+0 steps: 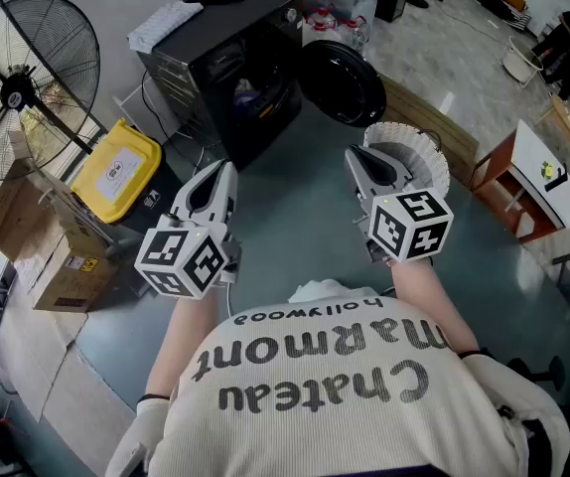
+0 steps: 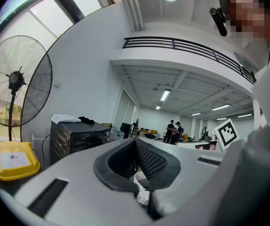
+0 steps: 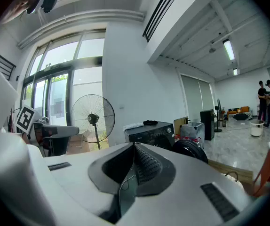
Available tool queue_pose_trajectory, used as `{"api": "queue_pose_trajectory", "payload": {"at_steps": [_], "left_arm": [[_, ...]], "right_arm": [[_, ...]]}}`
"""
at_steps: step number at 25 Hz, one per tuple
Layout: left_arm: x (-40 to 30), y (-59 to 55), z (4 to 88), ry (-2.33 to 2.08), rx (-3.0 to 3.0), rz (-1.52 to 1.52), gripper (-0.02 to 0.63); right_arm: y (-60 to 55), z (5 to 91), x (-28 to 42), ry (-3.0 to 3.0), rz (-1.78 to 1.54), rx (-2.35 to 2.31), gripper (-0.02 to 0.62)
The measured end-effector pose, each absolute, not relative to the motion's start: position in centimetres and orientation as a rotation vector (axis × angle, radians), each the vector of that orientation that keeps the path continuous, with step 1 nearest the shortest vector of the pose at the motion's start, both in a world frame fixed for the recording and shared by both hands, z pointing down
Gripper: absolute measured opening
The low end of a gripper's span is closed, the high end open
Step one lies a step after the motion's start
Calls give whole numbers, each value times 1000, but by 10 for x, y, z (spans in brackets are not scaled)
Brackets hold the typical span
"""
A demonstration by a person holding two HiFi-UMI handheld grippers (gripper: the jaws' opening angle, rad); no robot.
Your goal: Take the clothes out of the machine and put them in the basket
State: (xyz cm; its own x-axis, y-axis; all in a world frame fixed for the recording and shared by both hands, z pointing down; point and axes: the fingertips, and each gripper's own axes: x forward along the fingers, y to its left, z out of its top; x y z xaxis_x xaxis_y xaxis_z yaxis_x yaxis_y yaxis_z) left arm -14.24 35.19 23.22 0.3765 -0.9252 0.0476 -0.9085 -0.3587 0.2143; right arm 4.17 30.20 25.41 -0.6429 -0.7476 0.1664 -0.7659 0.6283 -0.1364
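The left gripper (image 1: 222, 173) and right gripper (image 1: 356, 163), both pressed together and empty, face the black front-loading washing machine (image 1: 227, 79). Its door is open for reaching, and the white ribbed basket (image 1: 426, 153) stands near on the right.

Fan (image 1: 29, 89) nr yellow bin (image 1: 116, 170) & cardboard boxes (image 1: 65, 274).

"How did the person hold the arms?"

"The bare left forearm (image 1: 188, 331) and right forearm (image 1: 422, 284) reached forward from the chest, side by side and apart. The white plastic left gripper (image 1: 223, 177) pointed level, with its black-and-white marker cube (image 1: 181, 259) nearest the body."

"And the jaws?"

"They were together at the tips, with nothing between them. The white plastic right gripper (image 1: 357, 167) tipped slightly downward, its jaws also closed and empty."
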Motion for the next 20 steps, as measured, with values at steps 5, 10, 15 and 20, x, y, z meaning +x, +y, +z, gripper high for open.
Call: {"api": "queue_pose_trajectory", "payload": {"at_steps": [5, 10, 15, 20], "left_arm": [[-140, 330, 244, -1642, 2403, -111, 8], [-143, 285, 243, -1683, 2387, -124, 8], [-149, 218, 232, -1772, 2346, -156, 8], [-154, 142, 229, -1861, 2240, -261, 8]], "right_arm": [[277, 266, 45, -2766, 406, 1268, 31], [221, 272, 41, -2783, 389, 1206, 31], [140, 249, 32, -2843, 281, 1104, 31], [50, 222, 31, -2874, 149, 997, 32]]}}
